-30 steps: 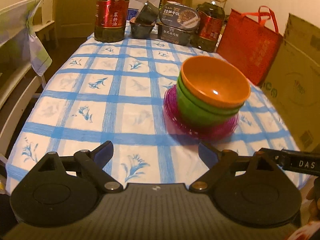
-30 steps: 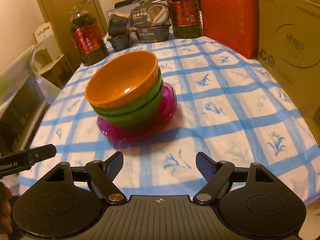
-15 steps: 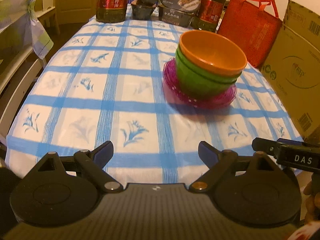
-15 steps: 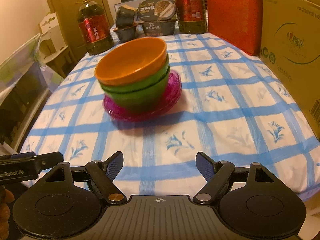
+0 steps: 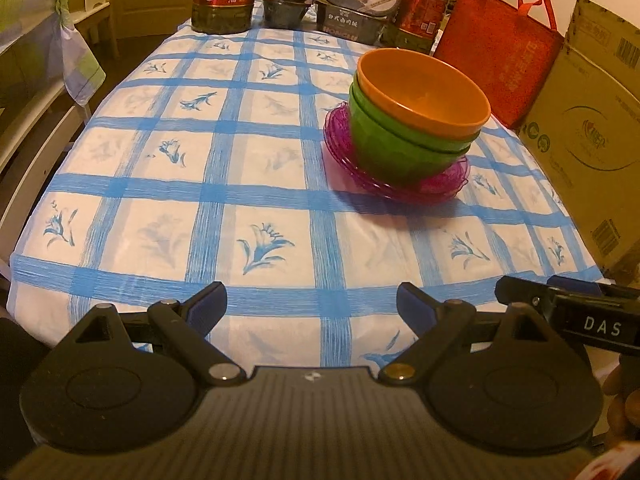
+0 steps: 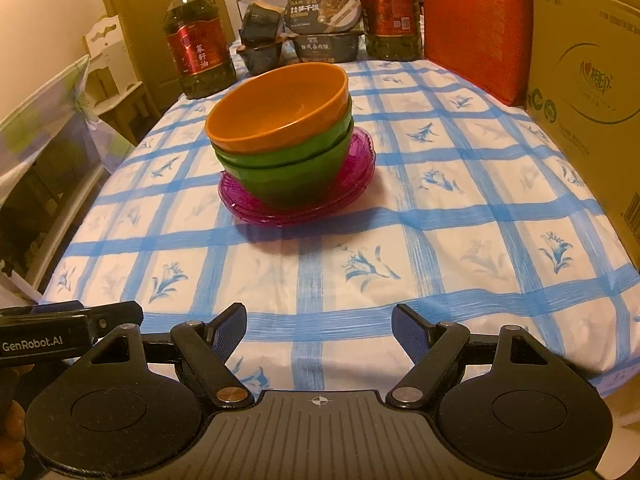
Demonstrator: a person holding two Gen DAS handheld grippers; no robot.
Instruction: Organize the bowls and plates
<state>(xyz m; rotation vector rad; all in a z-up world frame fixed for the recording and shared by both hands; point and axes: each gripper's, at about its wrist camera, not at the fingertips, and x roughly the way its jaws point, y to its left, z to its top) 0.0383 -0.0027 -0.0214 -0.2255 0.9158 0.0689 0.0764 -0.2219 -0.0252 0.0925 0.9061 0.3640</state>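
Observation:
An orange bowl (image 5: pixel 424 94) is nested in green bowls (image 5: pixel 396 148), and the stack stands on purple plates (image 5: pixel 400 188) on the blue-checked tablecloth (image 5: pixel 240 168). The same stack shows in the right wrist view: orange bowl (image 6: pixel 276 110), green bowls (image 6: pixel 288 172), purple plates (image 6: pixel 296 208). My left gripper (image 5: pixel 312 300) is open and empty at the table's near edge, well short of the stack. My right gripper (image 6: pixel 320 322) is open and empty, also at the near edge.
Oil bottles (image 6: pixel 198 54) and food boxes (image 6: pixel 324 28) stand along the far edge. A red bag (image 6: pixel 476 28) and a cardboard box (image 6: pixel 588 92) line the right side. A white chair (image 5: pixel 36 92) is at the left.
Both grippers have pulled back toward the near edge of the table, away from the stack. The stack has not moved. Both stay open.

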